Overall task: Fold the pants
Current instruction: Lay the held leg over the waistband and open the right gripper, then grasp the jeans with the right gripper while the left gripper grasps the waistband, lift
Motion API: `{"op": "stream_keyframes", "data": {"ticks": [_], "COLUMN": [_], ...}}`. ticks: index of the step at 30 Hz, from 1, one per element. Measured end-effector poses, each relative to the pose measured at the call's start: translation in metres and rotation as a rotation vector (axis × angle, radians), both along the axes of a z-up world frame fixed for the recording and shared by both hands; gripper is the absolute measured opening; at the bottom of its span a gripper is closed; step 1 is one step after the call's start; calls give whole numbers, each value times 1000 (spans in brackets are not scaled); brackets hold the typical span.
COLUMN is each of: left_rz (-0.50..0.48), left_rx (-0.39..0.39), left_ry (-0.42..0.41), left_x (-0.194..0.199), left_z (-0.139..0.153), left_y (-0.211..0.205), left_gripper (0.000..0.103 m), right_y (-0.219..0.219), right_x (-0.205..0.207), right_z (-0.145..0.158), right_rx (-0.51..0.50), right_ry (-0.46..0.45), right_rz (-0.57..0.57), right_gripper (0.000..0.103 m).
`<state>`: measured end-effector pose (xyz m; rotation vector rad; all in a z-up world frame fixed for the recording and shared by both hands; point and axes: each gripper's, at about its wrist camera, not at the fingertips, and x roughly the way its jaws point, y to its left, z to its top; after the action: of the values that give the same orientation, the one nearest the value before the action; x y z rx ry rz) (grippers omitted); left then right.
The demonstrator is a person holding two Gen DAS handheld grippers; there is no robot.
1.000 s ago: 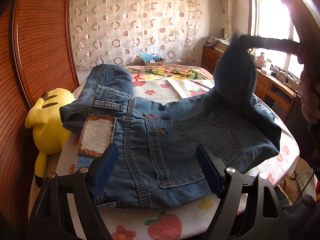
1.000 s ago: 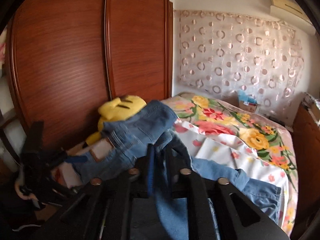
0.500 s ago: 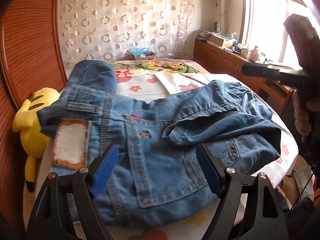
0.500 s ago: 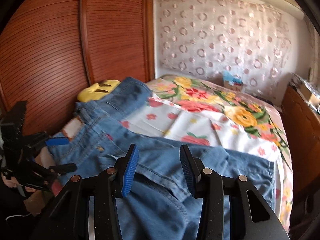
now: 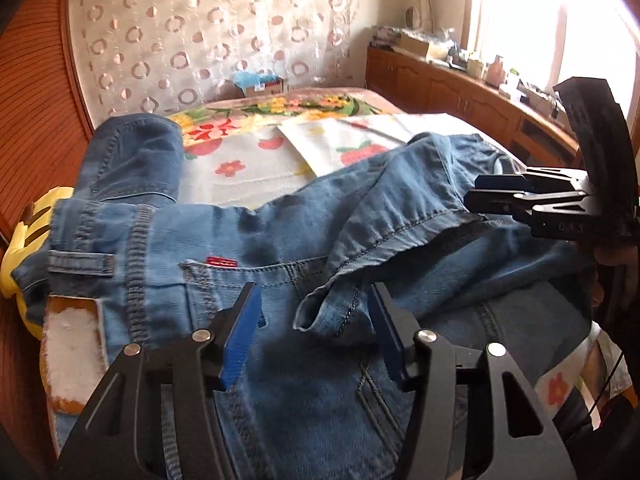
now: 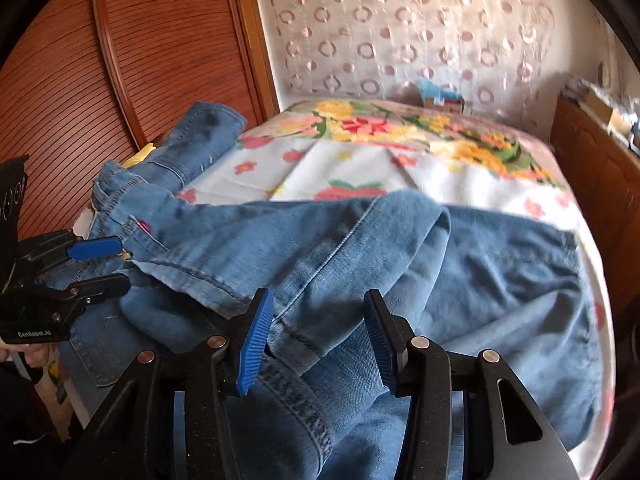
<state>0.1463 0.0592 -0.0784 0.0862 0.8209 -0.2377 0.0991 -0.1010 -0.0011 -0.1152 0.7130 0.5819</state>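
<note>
nearest in the left wrist view, the left tool hangs spread wide just above the seat of the jeans, its blue pads straddling the crumpled hem of a leg that lies folded back over the seat, with nothing between them yet. in the right wrist view the right tool is likewise spread, empty, over a ridge of the same folded leg at 6 o'clock. the jeans lie across the near end of the bed, waistband and pale leather patch toward 9 o'clock, a second leg running up toward 11 o'clock. the fold looks rough, so the step in hand seems to be tidying it: to do it well, i would bring the left pads down on the loose hem, pinch both layers at the stitched edge, and draw it out until the leg lies flat and its seam meets the waistband, while the right tool smooths or pins the ridge so the denim below does not drag. farther off, a yellow plush toy sits at 9 o'clock beside the wooden wardrobe, and a patterned curtain hangs at 12 o'clock. the near edge of the jeans is hidden under both tools, the far part of the bed is soft with blur, and the window side at 2 o'clock is blown out by glare.
</note>
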Motion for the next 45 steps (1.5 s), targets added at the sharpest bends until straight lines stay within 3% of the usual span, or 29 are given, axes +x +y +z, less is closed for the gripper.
{"op": "stream_keyframes", "data": {"ticks": [3,9,17,21,23,28,35,40,45], "left_rz": [14,12,0,-9,-9,-26,-21,24,70], "left_rx": [2,-7,-12,-16,-24,-55,-88,-89,-85], "left_ry": [26,29,-1,-32,-50,-131,-222,-244,-222], "left_x": [5,5,-2,-8,-14,-40,-86,-112,-127], "left_z": [-7,-9,-7,2,9,41,76,82,72], "left_y": [1,2,-4,-6,-5,-1,19,41,64], "left_gripper": [56,46,21,10,9,8,8,6,6], "right_y": [2,-3,-7,-7,-6,-8,3,32,72], "right_x": [6,10,7,10,10,0,-24,-34,-30], "right_z": [0,-2,-9,-15,-14,10,76,100,99], "right_rx": [17,12,62,88,92,125,167,170,143], "right_ry": [21,27,42,65,59,-15,-164,-221,-220], "right_rz": [-6,-36,-15,37,49,92,163,234,308], "right_gripper": [49,49,49,8,3,2,2,2,2]}}
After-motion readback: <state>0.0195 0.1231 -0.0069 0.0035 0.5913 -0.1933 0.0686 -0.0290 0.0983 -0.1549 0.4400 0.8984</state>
